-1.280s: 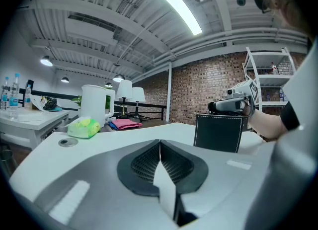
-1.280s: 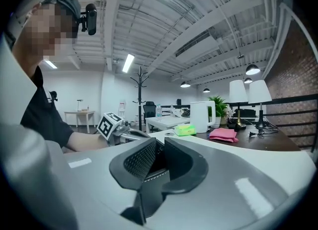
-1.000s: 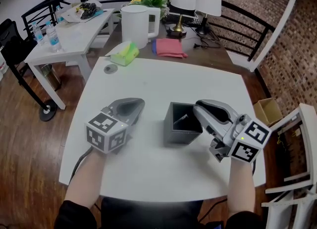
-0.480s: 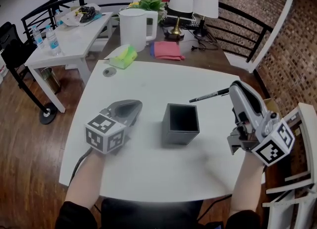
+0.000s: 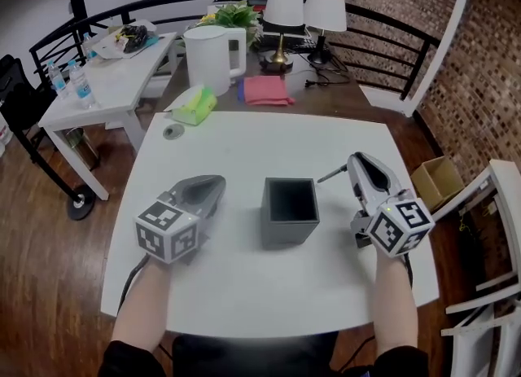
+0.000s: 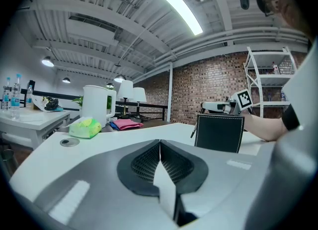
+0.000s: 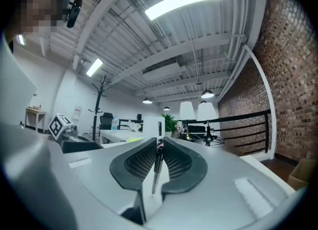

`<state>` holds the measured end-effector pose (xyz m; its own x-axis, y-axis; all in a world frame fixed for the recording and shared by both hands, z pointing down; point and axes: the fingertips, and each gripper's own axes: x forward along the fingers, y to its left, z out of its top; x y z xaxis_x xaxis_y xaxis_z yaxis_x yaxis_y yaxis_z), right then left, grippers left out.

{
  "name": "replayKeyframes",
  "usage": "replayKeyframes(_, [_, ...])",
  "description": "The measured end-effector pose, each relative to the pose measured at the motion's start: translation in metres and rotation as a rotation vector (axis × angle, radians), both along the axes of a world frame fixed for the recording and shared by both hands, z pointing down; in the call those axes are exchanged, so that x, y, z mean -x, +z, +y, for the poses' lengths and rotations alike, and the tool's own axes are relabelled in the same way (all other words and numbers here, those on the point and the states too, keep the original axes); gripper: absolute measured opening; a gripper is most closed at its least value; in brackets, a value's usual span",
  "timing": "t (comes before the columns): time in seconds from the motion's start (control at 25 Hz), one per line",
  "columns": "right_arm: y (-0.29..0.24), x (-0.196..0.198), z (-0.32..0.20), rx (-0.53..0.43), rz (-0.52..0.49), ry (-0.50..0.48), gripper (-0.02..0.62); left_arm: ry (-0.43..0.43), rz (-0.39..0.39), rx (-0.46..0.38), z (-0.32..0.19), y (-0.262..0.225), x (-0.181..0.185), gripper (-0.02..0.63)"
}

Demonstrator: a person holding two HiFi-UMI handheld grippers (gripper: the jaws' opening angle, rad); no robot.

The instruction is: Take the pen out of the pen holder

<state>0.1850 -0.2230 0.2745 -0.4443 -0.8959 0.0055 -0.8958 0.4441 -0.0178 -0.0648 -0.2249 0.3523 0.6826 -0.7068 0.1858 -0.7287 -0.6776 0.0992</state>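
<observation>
Head view: you have one pen holder (image 5: 290, 211), one pen (image 5: 329, 176) and a gripper in each hand over the white table (image 5: 269, 135). Your left gripper (image 5: 213, 183) is left of the holder. Your right gripper (image 5: 356, 160) is right of it, and the pen juts from its tip, fully outside the holder. The far half of the tabletop is bare — the right edge lies near your right hand.

Left gripper view: the jaws are pressed together, with nothing between them.

Right gripper view: the jaws pinch the pen between their pads.
</observation>
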Motion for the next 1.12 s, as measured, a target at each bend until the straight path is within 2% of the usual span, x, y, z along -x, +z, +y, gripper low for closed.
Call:
replayKeyframes(0.16, [0.021, 0.001, -0.004, 0.021, 0.057, 0.026, 0.055, 0.001, -0.001, 0.002, 0.000, 0.000, -0.001, 0.003])
replayKeyframes(0.32, [0.031, 0.003, 0.006, 0.069, 0.095, -0.012, 0.055, 0.000, -0.002, 0.000, 0.000, -0.001, 0.000, 0.003])
replayKeyframes(0.52, [0.070, 0.006, 0.023, 0.234, 0.217, -0.078, 0.055, 0.001, -0.003, 0.000, -0.001, -0.002, 0.000, 0.003])
replayKeyframes(0.68, [0.099, 0.006, 0.026, 0.321, 0.317, -0.068, 0.055, 0.000, -0.002, 0.000, 0.000, -0.001, 0.001, 0.003])
replayKeyframes(1.12, [0.096, 0.002, 0.026, 0.343, 0.121, -0.108, 0.072, -0.006, 0.000, -0.003, -0.001, -0.002, 0.001, 0.003])
